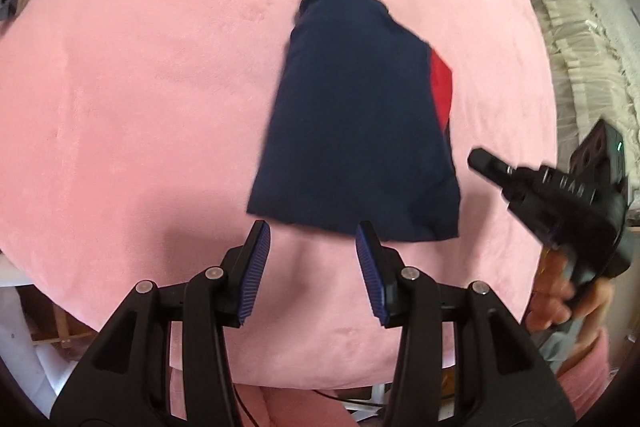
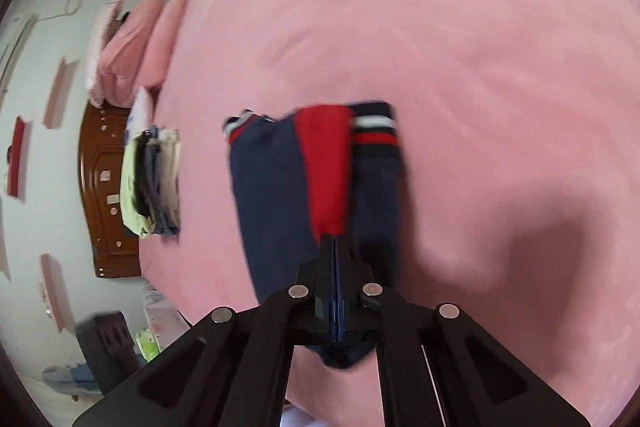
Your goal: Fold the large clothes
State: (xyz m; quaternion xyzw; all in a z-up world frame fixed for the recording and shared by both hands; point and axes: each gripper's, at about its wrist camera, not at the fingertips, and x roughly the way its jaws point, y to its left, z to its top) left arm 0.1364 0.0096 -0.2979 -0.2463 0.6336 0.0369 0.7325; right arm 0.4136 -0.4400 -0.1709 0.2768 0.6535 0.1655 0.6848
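A folded navy jacket point(image 1: 356, 115) with a red panel and striped ribbed trim lies at centre frame on the pink bed point(image 1: 140, 99). The left gripper point(image 1: 312, 247) hangs at the garment's lower edge, fingers apart and holding nothing. The right gripper point(image 2: 335, 247) has its fingers together; whether they pinch cloth cannot be told. A stack of folded clothes point(image 2: 154, 183) sits at the bed's left edge.

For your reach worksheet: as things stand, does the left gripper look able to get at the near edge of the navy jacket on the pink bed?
Probably yes. The left gripper is open, empty and just short of the navy jacket's near edge, with only bare pink bed between.
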